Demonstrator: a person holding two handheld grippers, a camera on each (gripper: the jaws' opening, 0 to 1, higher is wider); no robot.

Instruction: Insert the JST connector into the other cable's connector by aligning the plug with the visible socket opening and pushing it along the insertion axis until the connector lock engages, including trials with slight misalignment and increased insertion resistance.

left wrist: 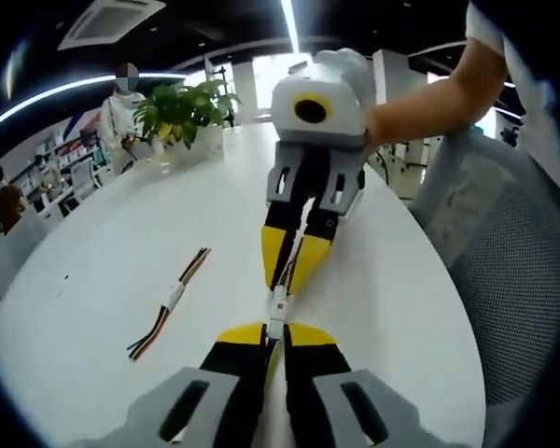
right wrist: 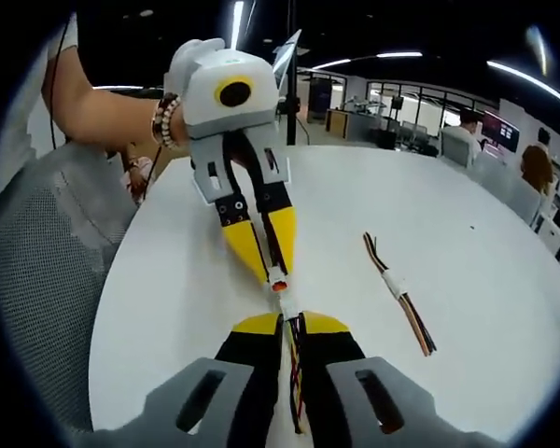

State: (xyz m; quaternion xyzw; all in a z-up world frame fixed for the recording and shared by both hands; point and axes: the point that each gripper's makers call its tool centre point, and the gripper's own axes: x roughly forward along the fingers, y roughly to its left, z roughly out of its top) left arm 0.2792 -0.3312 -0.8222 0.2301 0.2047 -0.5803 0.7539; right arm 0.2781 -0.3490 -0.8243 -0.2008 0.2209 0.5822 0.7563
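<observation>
Two JST connector halves meet end to end above the white table (left wrist: 121,243), between the two grippers. My left gripper (left wrist: 275,329) is shut on one cable just behind its white connector (left wrist: 278,304). The right gripper (left wrist: 283,283) comes down from the top of the left gripper view, shut on the other end. In the right gripper view, my right gripper (right wrist: 292,323) is shut on a cable of black, red and yellow wires (right wrist: 296,378). Its white connector (right wrist: 283,301) touches a small orange-red piece (right wrist: 278,285) at the tips of the shut left gripper (right wrist: 278,273). Whether the halves are locked is hidden.
A spare cable with a white joined connector (left wrist: 173,299) (right wrist: 397,285) lies on the table to one side. A potted plant (left wrist: 182,112) stands at the table's far edge. A grey mesh chair (left wrist: 513,271) (right wrist: 37,280) stands by the table's rim. Bare forearms hold both grippers.
</observation>
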